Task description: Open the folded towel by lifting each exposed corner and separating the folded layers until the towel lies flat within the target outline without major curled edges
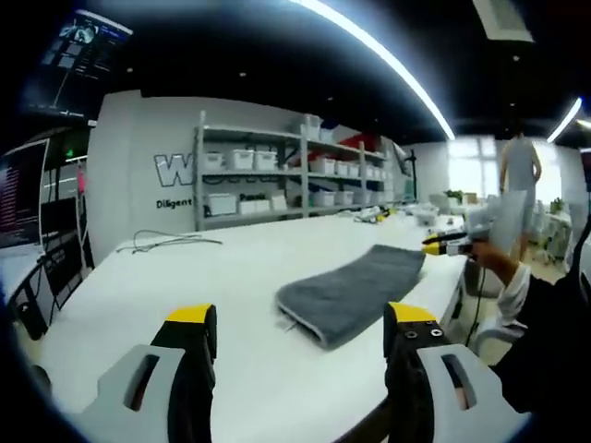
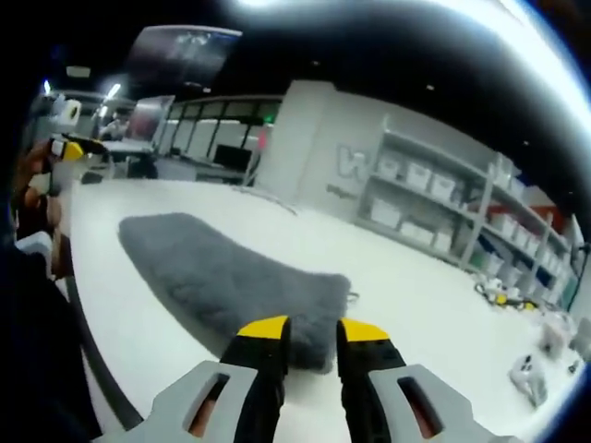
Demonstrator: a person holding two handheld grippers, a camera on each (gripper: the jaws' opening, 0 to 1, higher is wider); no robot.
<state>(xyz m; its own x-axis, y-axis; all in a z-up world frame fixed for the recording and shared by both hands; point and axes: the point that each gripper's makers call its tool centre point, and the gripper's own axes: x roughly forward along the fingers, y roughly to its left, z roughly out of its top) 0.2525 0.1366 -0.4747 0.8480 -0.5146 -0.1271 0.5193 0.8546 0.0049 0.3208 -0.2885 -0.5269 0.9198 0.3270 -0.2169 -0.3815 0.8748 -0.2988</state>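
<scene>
A grey towel point(image 1: 355, 291) lies folded into a long strip on the white table point(image 1: 185, 277). In the left gripper view it sits ahead and to the right of my left gripper point(image 1: 302, 318), which hovers over the table with its jaws wide apart and nothing between them. My right gripper point(image 1: 450, 243) shows beyond the towel's far end, held in a hand. In the right gripper view the towel point(image 2: 222, 277) stretches away to the left. My right gripper point(image 2: 313, 329) is at its near short end, jaws a narrow gap apart, holding nothing. The left gripper point(image 2: 69, 148) appears far left.
Shelves with white bins point(image 1: 277, 171) stand behind the table against a wall. A thin cable point(image 1: 171, 242) lies on the far tabletop and small tools point(image 2: 503, 295) rest near one end. A person point(image 1: 522, 175) stands in the background. Monitors point(image 1: 23, 194) line the left side.
</scene>
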